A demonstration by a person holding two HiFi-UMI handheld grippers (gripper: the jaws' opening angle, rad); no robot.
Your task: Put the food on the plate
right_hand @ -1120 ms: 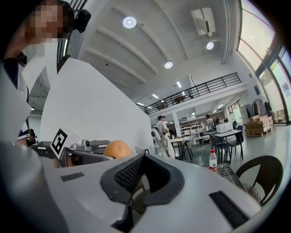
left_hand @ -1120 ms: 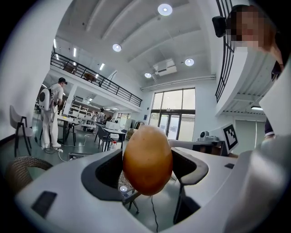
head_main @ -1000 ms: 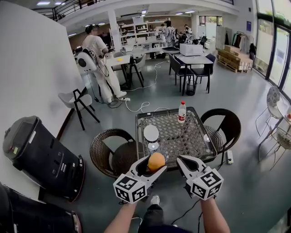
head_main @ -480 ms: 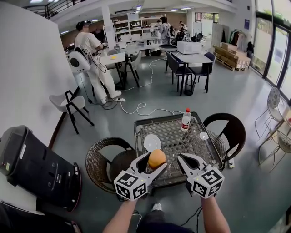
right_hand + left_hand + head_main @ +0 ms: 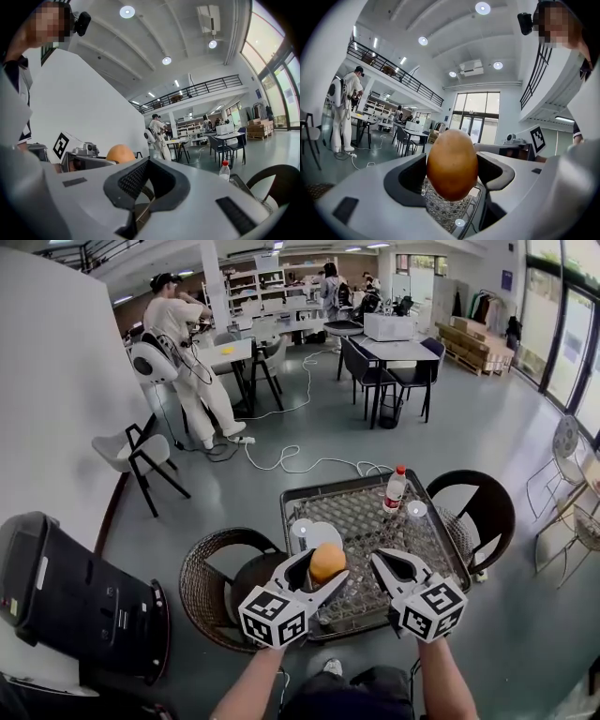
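A wide, bright hall with a grey floor stretches away. Near at hand stands a small mesh-topped table [image 5: 361, 517], with a wicker chair [image 5: 208, 582] at its nine o'clock side and a dark one [image 5: 486, 504] at its three o'clock side. Far off at eleven o'clock a person with a backpack rig [image 5: 178, 334] works at another table.

The person holds both tools out level over the table's near edge. The left gripper [image 5: 324, 570] has its jaws set wide around the food [image 5: 327, 560], a smooth orange, egg-shaped piece. The pads press its two flanks and it stands proud above them. That side grip seems chosen so the food's underside stays free to meet the plate first.

The white plate [image 5: 315, 534] lies on the table just beyond the food, at about eleven o'clock from it, so the carry looks nearly done. I judge that what remains is a short reach forward and then a careful lowering, since something this round could roll off when let go.

The right gripper [image 5: 382, 564] hangs beside it at three o'clock, its jaws together on nothing, apparently just kept out of the way. A water bottle [image 5: 395, 489] stands at the table's far side, at one o'clock, well apart from the plate.
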